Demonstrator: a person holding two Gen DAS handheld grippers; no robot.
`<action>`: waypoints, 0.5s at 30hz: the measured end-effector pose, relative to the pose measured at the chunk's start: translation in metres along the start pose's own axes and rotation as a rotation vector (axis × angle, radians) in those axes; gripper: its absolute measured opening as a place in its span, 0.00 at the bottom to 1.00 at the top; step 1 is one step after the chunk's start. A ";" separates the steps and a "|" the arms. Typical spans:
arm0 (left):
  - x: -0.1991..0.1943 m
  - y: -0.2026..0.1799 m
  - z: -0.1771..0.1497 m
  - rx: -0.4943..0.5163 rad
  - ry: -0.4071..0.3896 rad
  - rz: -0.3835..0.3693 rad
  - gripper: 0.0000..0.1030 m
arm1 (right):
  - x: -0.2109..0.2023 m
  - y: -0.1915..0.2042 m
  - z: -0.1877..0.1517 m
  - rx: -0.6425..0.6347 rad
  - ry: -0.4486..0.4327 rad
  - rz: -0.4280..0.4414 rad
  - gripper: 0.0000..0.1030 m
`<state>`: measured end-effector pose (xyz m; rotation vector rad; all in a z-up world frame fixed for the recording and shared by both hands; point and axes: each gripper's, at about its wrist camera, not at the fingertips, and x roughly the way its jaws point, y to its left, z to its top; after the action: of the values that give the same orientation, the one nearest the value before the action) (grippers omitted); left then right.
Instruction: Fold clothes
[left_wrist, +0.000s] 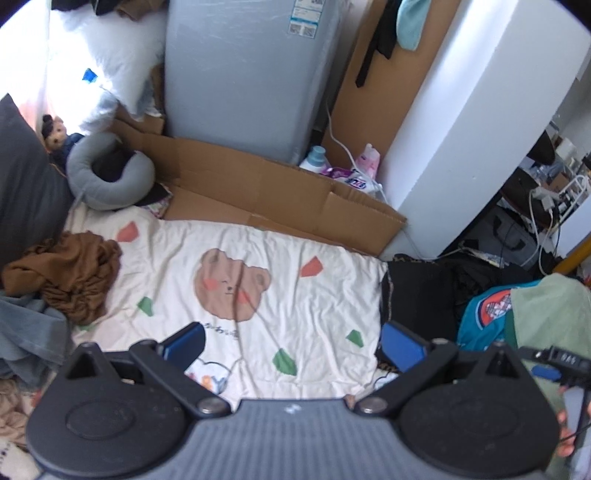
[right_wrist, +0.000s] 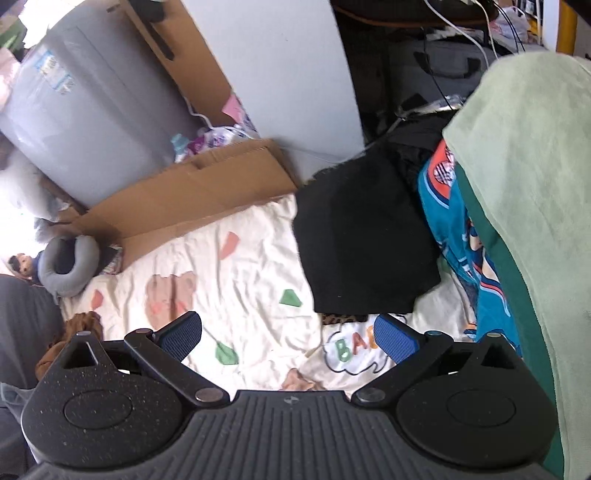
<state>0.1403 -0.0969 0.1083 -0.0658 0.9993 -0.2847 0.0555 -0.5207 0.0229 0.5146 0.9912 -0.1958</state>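
A cream bedsheet (left_wrist: 258, 288) with a bear print covers the bed. A crumpled brown garment (left_wrist: 70, 273) lies at its left edge, beside a grey-blue garment (left_wrist: 29, 328). A folded black garment (right_wrist: 362, 229) rests at the sheet's right edge, next to a teal printed garment (right_wrist: 458, 236) and a light green cloth (right_wrist: 532, 184). My left gripper (left_wrist: 291, 343) hovers open over the sheet, holding nothing. My right gripper (right_wrist: 288, 334) is open too, just in front of the black garment, with nothing between its fingers. The right gripper's tip (left_wrist: 554, 365) shows at the left wrist view's right edge.
A flattened cardboard box (left_wrist: 266, 195) and a grey appliance (left_wrist: 243, 74) stand behind the bed. A grey neck pillow (left_wrist: 107, 173), a doll (left_wrist: 55, 129) and a dark pillow (left_wrist: 26, 184) sit at the left. Cables and clutter (left_wrist: 535, 221) fill the floor to the right.
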 end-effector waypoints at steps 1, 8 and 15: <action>-0.005 0.002 -0.002 0.004 -0.003 -0.004 1.00 | -0.004 0.004 -0.001 -0.010 -0.002 0.004 0.99; -0.030 0.015 -0.024 0.009 -0.033 0.013 1.00 | -0.023 0.034 -0.010 -0.045 -0.005 0.034 0.99; -0.046 0.017 -0.045 0.020 -0.045 0.006 1.00 | -0.026 0.064 -0.034 -0.114 0.020 0.039 0.99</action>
<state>0.0824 -0.0648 0.1187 -0.0512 0.9516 -0.2868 0.0408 -0.4506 0.0510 0.4318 1.0051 -0.0992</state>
